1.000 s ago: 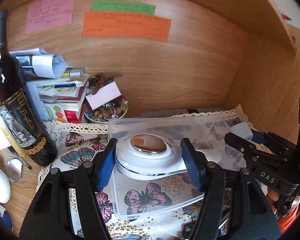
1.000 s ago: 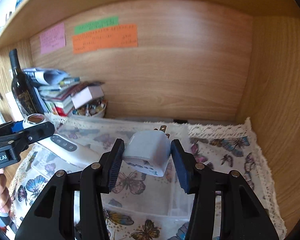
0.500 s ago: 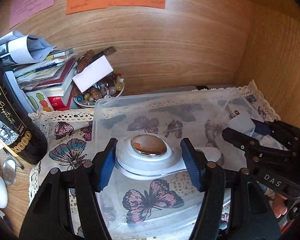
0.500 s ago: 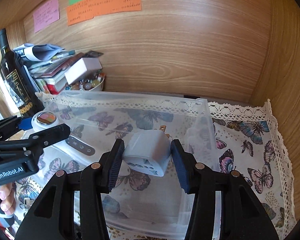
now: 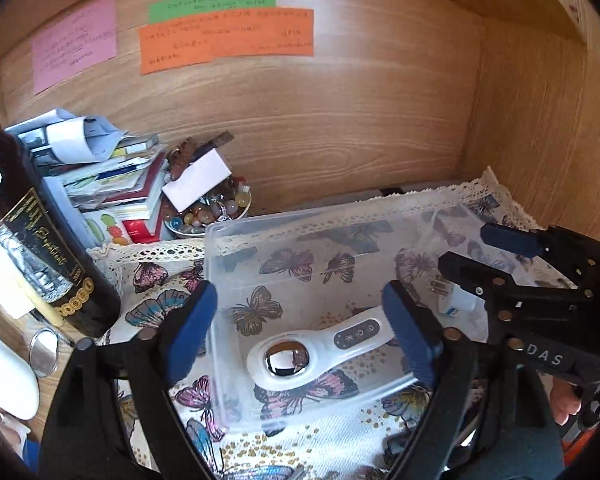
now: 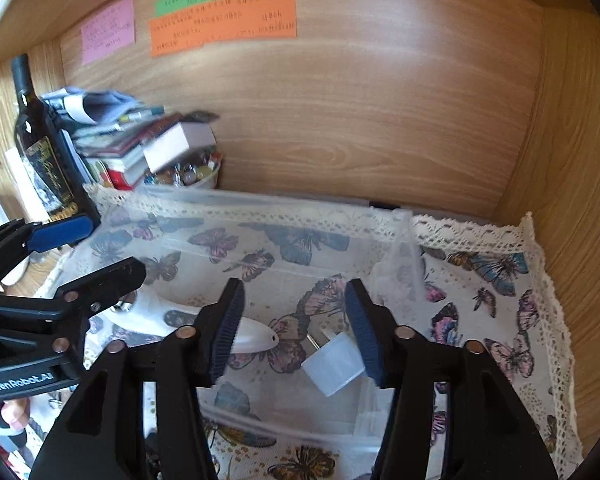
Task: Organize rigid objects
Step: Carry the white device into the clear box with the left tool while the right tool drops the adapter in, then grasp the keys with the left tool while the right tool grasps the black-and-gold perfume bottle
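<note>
A clear plastic bin [image 5: 220, 256] sits on the butterfly cloth in a wooden shelf. A white handheld device with a shiny metal disc [image 5: 300, 354] lies on the bin floor; it also shows in the right wrist view [image 6: 244, 334]. A pale grey plug adapter [image 6: 334, 362] lies in the bin beside it, partly seen in the left wrist view [image 5: 454, 304]. My left gripper [image 5: 300, 328] is open above the device. My right gripper [image 6: 296, 332] is open above the adapter, its right finger close to it.
A dark wine bottle [image 5: 32, 236] stands at the left. A pile of books and papers [image 5: 100, 184] and a bowl of beads [image 5: 208, 212] sit at the back left. Wooden walls close the back and right. Coloured notes [image 5: 224, 36] hang on the back wall.
Both grippers have opened and let go. The white device and the grey adapter dropped into the clear bin and now lie on its floor.
</note>
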### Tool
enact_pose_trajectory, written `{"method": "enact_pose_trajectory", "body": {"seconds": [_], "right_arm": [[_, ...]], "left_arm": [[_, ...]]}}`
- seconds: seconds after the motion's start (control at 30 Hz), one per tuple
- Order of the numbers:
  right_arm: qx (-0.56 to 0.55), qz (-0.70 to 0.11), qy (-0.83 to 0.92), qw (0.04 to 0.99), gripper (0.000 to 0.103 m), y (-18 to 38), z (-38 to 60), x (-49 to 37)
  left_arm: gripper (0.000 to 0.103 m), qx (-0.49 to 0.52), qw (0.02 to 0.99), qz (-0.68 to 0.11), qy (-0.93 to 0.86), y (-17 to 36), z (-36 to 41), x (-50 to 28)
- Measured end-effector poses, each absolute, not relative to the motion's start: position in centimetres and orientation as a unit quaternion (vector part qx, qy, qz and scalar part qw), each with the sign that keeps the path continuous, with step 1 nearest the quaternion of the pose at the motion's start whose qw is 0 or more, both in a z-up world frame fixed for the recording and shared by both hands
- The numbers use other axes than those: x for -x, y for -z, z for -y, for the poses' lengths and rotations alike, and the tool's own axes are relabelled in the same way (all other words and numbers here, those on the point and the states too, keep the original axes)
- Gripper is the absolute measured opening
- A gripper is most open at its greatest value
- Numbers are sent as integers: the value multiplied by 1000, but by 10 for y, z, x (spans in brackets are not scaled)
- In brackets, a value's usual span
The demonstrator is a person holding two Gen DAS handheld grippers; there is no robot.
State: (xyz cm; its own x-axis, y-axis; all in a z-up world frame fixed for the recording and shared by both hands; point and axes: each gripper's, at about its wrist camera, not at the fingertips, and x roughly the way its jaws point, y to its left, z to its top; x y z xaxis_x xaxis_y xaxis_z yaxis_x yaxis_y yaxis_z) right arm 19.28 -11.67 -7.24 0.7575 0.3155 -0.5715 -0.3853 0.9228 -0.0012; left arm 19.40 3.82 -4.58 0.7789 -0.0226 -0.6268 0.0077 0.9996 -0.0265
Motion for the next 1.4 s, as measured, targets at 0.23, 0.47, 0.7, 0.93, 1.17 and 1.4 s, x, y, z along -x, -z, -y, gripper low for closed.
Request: {"method": "enact_pose_trajectory", "body": {"seconds": [0.23, 0.47, 0.7, 0.93, 1.17, 1.4], "right_arm": [[60, -251, -183, 949, 80, 54, 128, -155], [59, -248, -180, 950, 84, 58, 135, -126], [54, -270, -172, 946, 85, 79, 139, -100], [50, -299, -169, 938, 85, 106, 139, -77], [29, -338, -167, 926, 85, 132, 139, -68], [21, -366, -167, 915, 83, 152, 138, -64]], "left_arm": [[99, 36, 947, -320, 1, 28, -57, -157], [101, 27, 943, -330, -19, 36, -72, -120], [101, 23, 929, -370, -18, 65, -77, -95], [101, 26, 909, -416, 4, 102, -72, -83], [81, 39, 895, -444, 17, 126, -68, -83], [70, 33, 898, -439, 7, 130, -64, -82]]}}
